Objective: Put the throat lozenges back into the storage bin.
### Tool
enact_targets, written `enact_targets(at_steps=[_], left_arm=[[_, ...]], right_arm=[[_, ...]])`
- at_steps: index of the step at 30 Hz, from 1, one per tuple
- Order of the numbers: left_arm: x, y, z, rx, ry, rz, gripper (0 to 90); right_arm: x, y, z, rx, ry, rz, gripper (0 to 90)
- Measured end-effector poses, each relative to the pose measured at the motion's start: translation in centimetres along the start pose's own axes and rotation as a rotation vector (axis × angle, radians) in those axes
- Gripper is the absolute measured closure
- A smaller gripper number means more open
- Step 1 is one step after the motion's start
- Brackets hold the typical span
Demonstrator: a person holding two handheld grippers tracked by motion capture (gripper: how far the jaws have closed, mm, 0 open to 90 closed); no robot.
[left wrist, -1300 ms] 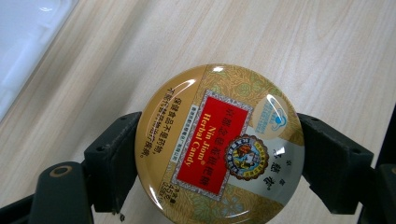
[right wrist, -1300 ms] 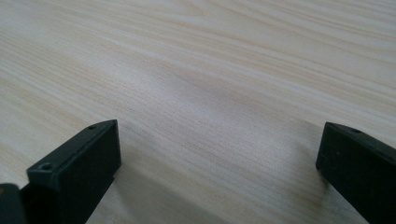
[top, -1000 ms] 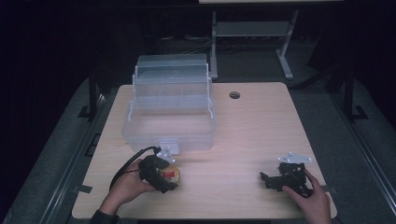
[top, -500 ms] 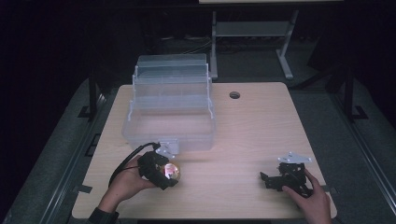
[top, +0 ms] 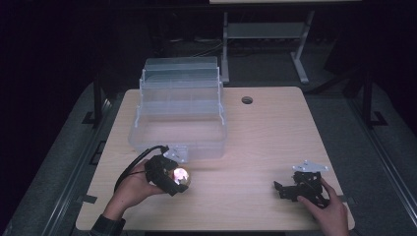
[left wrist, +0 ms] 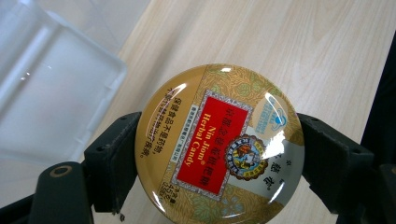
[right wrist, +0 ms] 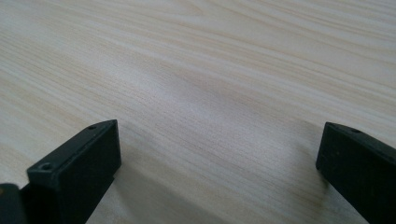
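Looks like a lab or recording room: dark surroundings, lone pale wood desk (top: pixel 275 142) with cable hole (top: pixel 247 100), grey carpet floor (top: pixel 344 103), metal-legged stand (top: pixel 265 29) behind, lit from above.

The round candy tin (left wrist: pixel 219 143), at the centre of the left gripper view, looks like metal with a glossy printed lid: gold leaf pattern, a red label panel, and bright white glints at its right side. The left gripper (left wrist: pixel 219 154) has jaws of matt black plastic, with a slightly grainy face. At the upper left of that view the storage box (left wrist: pixel 51 88) is clear, smooth plastic, faintly frosted where light catches its edge. The bench (right wrist: pixel 210 79) is pale wood-grain laminate, smooth with a soft sheen. The right gripper (right wrist: pixel 217 163) shows the same dull black plastic jaws.
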State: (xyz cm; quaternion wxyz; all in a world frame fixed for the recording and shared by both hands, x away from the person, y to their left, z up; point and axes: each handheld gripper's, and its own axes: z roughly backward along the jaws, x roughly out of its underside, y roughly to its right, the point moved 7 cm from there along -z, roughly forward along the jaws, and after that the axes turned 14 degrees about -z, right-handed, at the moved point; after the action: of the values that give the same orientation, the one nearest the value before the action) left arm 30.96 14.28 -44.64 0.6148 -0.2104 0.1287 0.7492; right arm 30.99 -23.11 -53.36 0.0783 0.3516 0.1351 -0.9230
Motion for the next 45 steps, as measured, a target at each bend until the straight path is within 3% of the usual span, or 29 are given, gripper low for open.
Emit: enact_targets(at_steps=[27,45], left_arm=[[-1.8,-1.9,1.6,-0.015,0.012,-0.017,19.6],[-2.7,-3.7,2.6,-0.028,0.024,-0.001,19.6]], right_arm=[[0.0,0.0,0.0,0.000,0.000,-0.001,0.0],[0.0,0.0,0.0,-0.002,0.000,-0.001,0.0]])
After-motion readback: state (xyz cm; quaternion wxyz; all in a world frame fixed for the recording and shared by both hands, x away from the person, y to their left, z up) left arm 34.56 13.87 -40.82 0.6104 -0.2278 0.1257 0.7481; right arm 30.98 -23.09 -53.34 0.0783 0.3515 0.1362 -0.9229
